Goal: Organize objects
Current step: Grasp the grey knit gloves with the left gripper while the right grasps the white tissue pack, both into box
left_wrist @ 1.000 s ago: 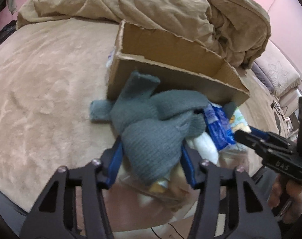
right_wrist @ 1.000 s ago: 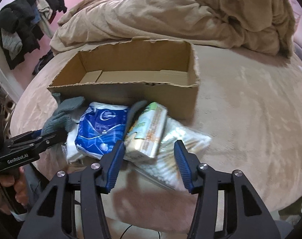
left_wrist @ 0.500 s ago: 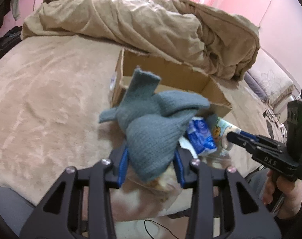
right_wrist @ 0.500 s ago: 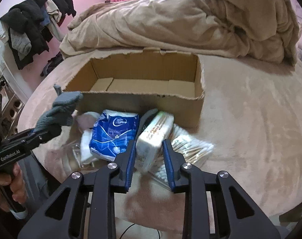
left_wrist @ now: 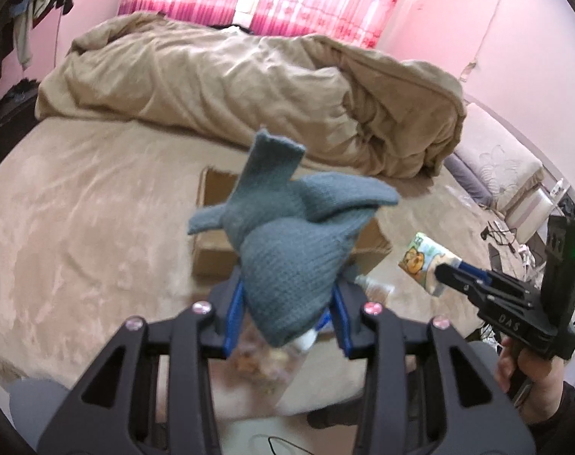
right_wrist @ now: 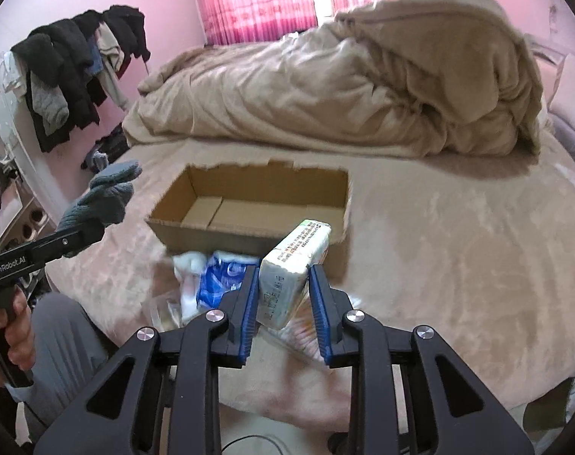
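My left gripper (left_wrist: 287, 303) is shut on a grey-blue knitted glove (left_wrist: 287, 242) and holds it in the air in front of the open cardboard box (left_wrist: 211, 250). The glove also shows in the right wrist view (right_wrist: 105, 197). My right gripper (right_wrist: 283, 292) is shut on a white tissue pack (right_wrist: 291, 265), lifted just in front of the box (right_wrist: 249, 208); the pack also shows in the left wrist view (left_wrist: 423, 261). The box is empty inside. A blue tissue pack (right_wrist: 219, 280) and white items lie on the bed before the box.
A crumpled beige duvet (right_wrist: 363, 87) lies across the bed behind the box. A clear plastic bag (left_wrist: 264, 364) lies at the bed's near edge. Dark clothes (right_wrist: 71, 72) hang at the left. A pillow (left_wrist: 503, 167) lies at the right.
Both grippers have risen above the bed. The left lifted the glove off the pile. The right closed on the white tissue pack and lifted it.
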